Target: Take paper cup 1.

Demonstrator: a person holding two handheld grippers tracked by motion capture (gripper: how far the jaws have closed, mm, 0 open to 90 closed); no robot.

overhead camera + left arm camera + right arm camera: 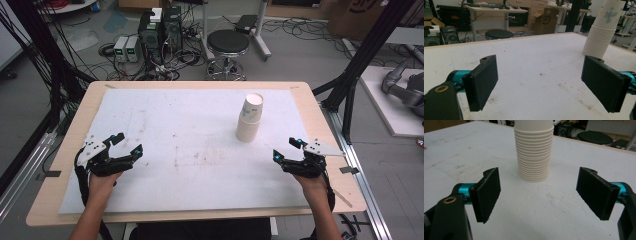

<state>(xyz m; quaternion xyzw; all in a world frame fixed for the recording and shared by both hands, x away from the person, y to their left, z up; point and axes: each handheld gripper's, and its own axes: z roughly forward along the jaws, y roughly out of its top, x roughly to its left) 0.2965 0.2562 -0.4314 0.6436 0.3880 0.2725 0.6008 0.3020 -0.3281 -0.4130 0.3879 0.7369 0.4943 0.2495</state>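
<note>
Two grippers, both with jaws spread wide and nothing between the pads. Left gripper (123, 143) rests low over the white table mat (175, 150) at the near left edge; right gripper (285, 148) sits at the near right, pointed toward the stack of paper cups (250, 118). The stack stands upright on the mat, right of centre, just ahead of the right gripper and well apart from the left. In the right gripper view the stack (534, 152) is centred between the jaws, likely lined up for a grab. A black stool (228, 42) stands beyond the table's far edge.
</note>
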